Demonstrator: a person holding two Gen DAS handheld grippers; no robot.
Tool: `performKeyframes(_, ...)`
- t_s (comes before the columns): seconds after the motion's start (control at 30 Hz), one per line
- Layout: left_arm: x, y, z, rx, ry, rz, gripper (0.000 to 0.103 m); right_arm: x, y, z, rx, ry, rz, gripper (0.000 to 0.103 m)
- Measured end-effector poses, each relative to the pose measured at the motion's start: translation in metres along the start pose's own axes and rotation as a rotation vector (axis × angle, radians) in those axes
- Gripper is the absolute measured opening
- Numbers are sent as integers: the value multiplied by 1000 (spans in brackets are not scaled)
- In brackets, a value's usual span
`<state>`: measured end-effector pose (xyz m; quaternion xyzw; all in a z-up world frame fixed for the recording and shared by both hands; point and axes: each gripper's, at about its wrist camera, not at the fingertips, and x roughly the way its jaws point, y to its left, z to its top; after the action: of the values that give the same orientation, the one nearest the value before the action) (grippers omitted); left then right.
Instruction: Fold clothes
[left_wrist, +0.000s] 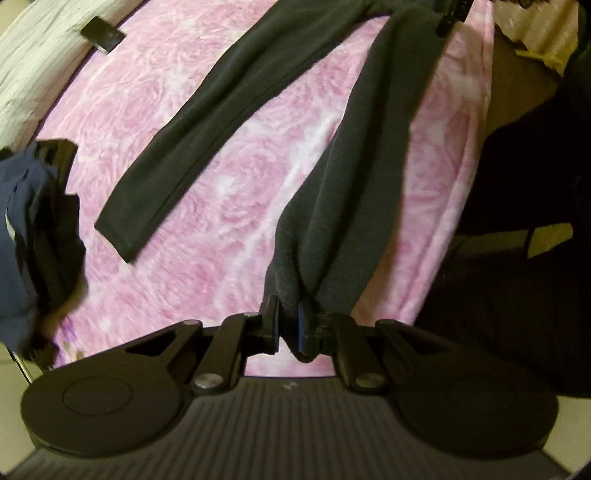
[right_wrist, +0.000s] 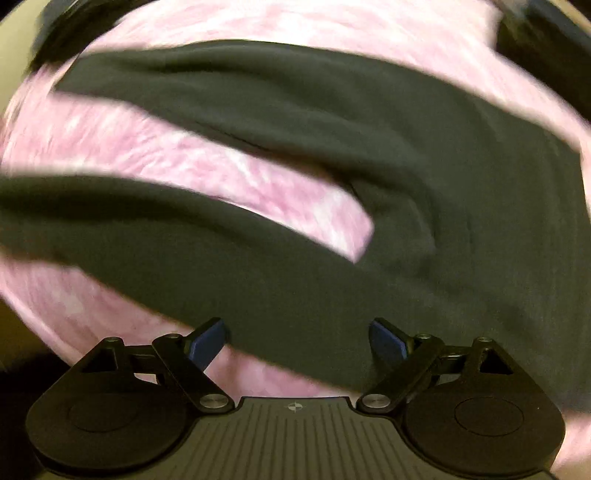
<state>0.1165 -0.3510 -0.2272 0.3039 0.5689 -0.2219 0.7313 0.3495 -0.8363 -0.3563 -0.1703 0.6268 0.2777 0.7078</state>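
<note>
A pair of dark grey trousers (left_wrist: 369, 147) lies on a pink patterned bed cover (left_wrist: 229, 177). My left gripper (left_wrist: 288, 321) is shut on the hem of the nearer trouser leg and holds it bunched just above the cover. The other leg (left_wrist: 177, 147) lies flat, stretched to the left. In the blurred right wrist view the trousers (right_wrist: 406, 184) spread across the cover (right_wrist: 184, 162). My right gripper (right_wrist: 297, 341) is open, its blue pads on either side of the near edge of the fabric at the waist end.
A heap of dark blue clothes (left_wrist: 33, 229) sits at the left edge of the bed. A small black flat object (left_wrist: 103, 35) lies at the far left corner. The bed's right edge (left_wrist: 476, 147) drops to a dark area.
</note>
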Motion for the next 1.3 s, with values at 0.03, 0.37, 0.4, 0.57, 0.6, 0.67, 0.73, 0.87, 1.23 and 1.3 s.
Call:
performKeyframes(0.03, -1, -4, -1, 4, -5, 8, 7, -3, -9, -1, 75, -7, 3, 88)
performKeyframes(0.37, -3, -11, -12, 166, -57, 67, 7, -7, 8, 13, -601, -15, -89, 88)
performKeyframes(0.4, -4, -14, -14, 186, -56, 64, 7, -1, 11, 14, -680, 15, -66, 88)
performKeyframes(0.57, -1, -26, -17, 242, -44, 72, 7, 12, 15, 11, -829, 175, -47, 43)
performKeyframes(0.6, 0, -25, -16, 243, -45, 83, 7, 6, 18, 12, -818, 176, -60, 35)
performKeyframes(0.67, -2, -18, -13, 246, -57, 121, 7, -12, 20, 14, -783, 139, -79, 16)
performKeyframes(0.73, -10, -5, -7, 248, -82, 195, 7, -38, 22, 15, -757, 70, -113, 9)
performKeyframes(0.87, -34, 13, -10, 184, -148, 309, 7, -102, 26, 9, -681, -179, -218, 9)
performKeyframes(1.23, 47, -76, -77, 192, 55, 22, 12, -21, 67, -104, -528, -6, -207, 9)
performKeyframes(1.3, 54, -86, -86, 205, 99, -23, 23, -15, 69, -111, -553, 37, -231, 23)
